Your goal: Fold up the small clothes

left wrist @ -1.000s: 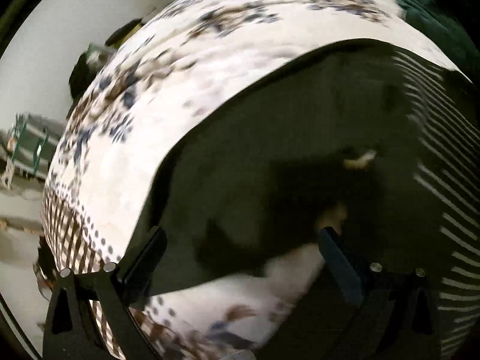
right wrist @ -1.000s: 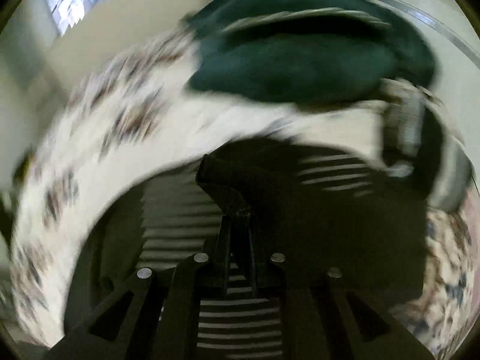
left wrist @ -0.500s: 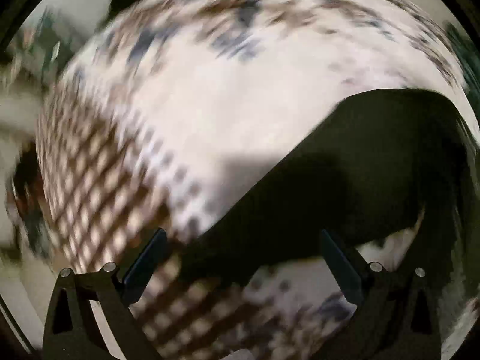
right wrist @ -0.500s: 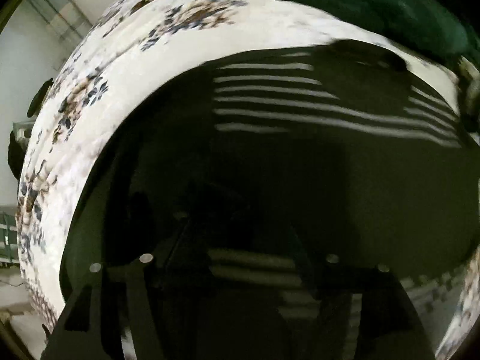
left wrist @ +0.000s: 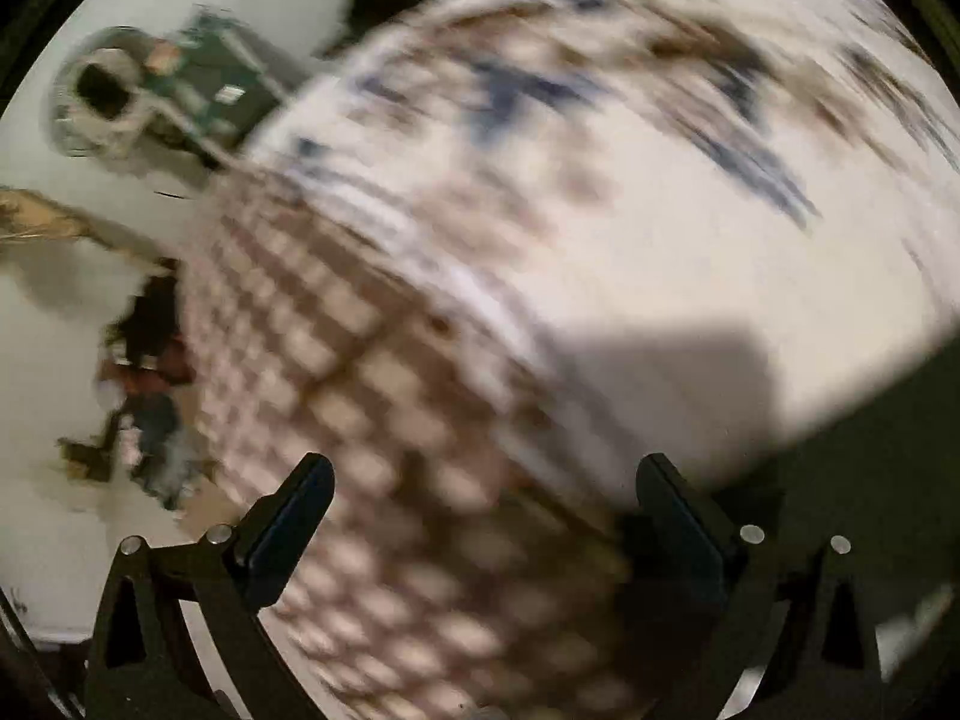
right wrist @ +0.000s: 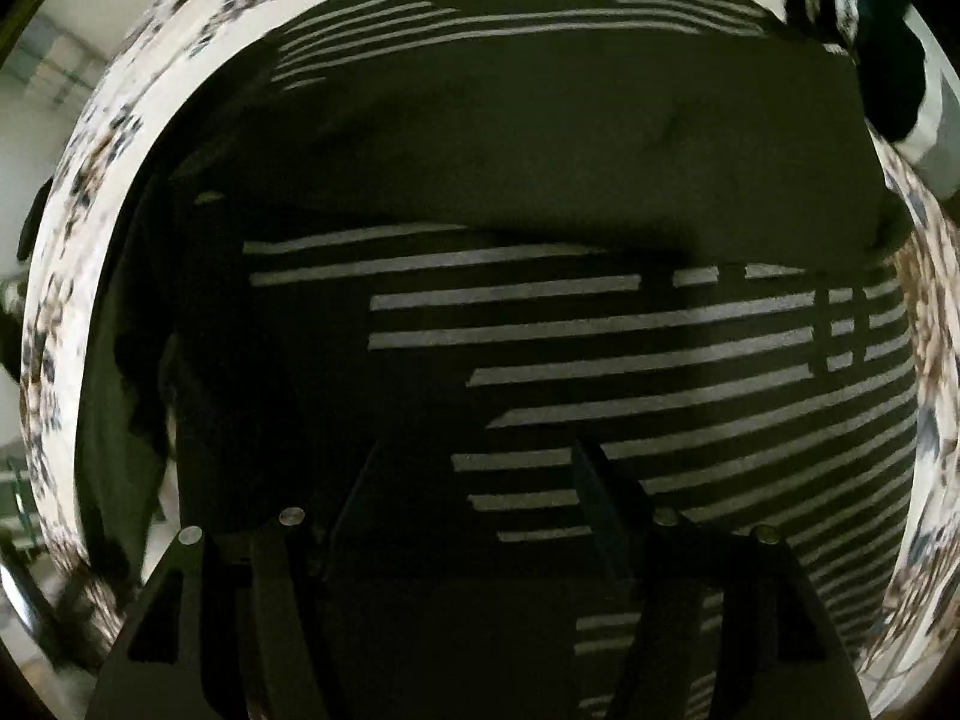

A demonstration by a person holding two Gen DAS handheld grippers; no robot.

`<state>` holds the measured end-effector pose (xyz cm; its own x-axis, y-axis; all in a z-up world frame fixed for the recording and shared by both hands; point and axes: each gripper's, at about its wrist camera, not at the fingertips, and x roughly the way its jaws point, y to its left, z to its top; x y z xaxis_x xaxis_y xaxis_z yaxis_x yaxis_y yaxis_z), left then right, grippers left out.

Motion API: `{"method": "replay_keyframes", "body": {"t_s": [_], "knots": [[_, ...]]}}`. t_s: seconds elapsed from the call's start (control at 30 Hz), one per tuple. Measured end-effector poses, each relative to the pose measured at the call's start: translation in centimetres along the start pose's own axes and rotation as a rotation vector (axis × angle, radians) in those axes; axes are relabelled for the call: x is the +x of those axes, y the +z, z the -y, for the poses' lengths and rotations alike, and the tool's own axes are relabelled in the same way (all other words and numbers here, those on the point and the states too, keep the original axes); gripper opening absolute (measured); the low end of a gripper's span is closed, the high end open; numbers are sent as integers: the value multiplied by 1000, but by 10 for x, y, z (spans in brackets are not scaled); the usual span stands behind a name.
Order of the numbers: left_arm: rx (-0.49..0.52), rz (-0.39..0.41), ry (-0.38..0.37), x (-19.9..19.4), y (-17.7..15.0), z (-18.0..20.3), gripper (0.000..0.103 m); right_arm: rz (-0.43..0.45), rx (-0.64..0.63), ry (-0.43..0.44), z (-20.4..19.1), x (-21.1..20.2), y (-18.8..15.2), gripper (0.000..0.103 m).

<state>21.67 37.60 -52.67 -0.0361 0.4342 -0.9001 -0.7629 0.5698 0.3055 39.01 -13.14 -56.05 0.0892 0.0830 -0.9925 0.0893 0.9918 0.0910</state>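
Note:
A dark top with white stripes (right wrist: 600, 324) lies spread on a floral cloth (right wrist: 78, 192) and fills the right wrist view. My right gripper (right wrist: 474, 480) is open and empty, low over the striped part. In the blurred left wrist view my left gripper (left wrist: 480, 498) is open and empty over the checked border of the floral cloth (left wrist: 372, 372). Only a dark edge of the top (left wrist: 870, 450) shows at the lower right there.
A dark green garment and a striped one (right wrist: 870, 18) lie at the far right edge of the cloth. Beyond the cloth's left edge, the left wrist view shows floor with a green crate (left wrist: 222, 90) and other clutter (left wrist: 144, 396).
My right gripper has let go of the dark top and opened. My left gripper has swung left, off the top, to the checked border of the cloth.

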Motion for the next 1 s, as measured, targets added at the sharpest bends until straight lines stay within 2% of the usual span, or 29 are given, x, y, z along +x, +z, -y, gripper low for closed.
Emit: {"method": "replay_keyframes", "body": {"t_s": [0.07, 0.1, 0.17, 0.23, 0.27, 0.3, 0.37, 0.43, 0.5, 0.57, 0.6, 0.63, 0.73, 0.83, 0.93, 0.97, 1.0], "knots": [[-49, 5, 16, 2, 14, -32, 103, 9, -22, 0, -1, -1, -6, 66], [-65, -4, -4, 1, 9, -43, 103, 5, -22, 9, -2, 0, -9, 66], [-116, -84, -104, 0, -6, -57, 103, -3, -15, 21, -1, 0, -14, 66], [-177, -180, -224, -3, -33, -53, 103, -6, -11, 29, 3, -2, -22, 66], [-222, -255, -317, 3, -47, -49, 103, -6, -8, 30, 5, -3, -26, 66], [-251, -294, -377, 8, -56, -41, 103, -8, -5, 33, 8, -4, -30, 66], [-291, -310, -444, 19, -65, -18, 103, -17, -3, 33, 7, -3, -34, 66], [-284, -301, -451, 30, -63, 8, 96, -21, -5, 28, 10, -6, -37, 66], [-222, -231, -351, 33, -53, 41, 83, -19, -3, 18, 11, -4, -40, 66], [-167, -114, -293, 24, -45, 58, 47, -14, 6, 1, 17, -4, -42, 66], [-135, -71, -268, 20, -40, 67, 17, -6, 15, -16, 22, -4, -44, 66], [-128, -59, -292, 19, -36, 71, 8, 5, 23, -39, 27, -6, -45, 66], [-111, -1, -303, 3, -23, 75, 7, 15, 66, -62, 45, -13, -46, 66], [-76, 68, -338, -42, -8, 81, 7, 33, 106, -57, 69, -27, -47, 68], [15, 174, -414, -122, -3, 110, 7, 53, 110, -59, 94, -40, -47, 79], [46, 198, -456, -144, 1, 126, 7, 57, 111, -55, 103, -43, -48, 80], [79, 217, -497, -173, -7, 147, 7, 66, 118, -44, 114, -47, -49, 80]]}}
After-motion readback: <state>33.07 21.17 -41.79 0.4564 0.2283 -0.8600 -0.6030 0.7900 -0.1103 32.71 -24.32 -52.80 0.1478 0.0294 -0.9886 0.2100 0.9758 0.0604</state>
